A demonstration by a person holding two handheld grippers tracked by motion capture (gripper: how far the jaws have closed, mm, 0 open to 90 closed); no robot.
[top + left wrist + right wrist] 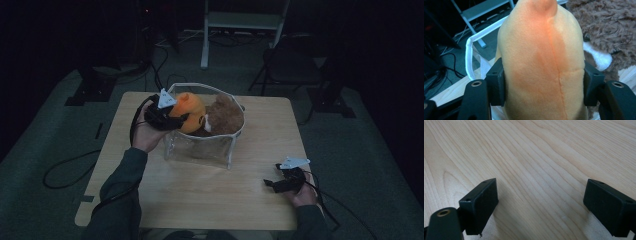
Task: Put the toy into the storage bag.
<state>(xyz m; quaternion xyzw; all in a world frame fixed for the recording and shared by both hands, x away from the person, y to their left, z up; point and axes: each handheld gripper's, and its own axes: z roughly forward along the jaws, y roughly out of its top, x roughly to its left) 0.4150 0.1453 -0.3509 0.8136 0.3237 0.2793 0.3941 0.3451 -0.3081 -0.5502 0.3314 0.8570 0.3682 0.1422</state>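
Note:
An orange plush toy (190, 111) (541, 62) is held at the left rim of a clear bag with white trim (200, 150) (469, 52). My left gripper (179, 119) (544, 85) is shut on it, with a pad pressing into each side. A brown furry plush (224, 117) (604, 27) lies inside the bag, right beside the orange one. My right gripper (267, 184) (540, 202) rests low over the wooden table (210, 200) near its front right corner, open with only bare wood between its jaws.
The bag stands at the table's middle back. Black cables (65, 170) trail off the table's left side to the floor. A dark folding chair (292, 65) and a white frame (240, 22) stand beyond the far edge.

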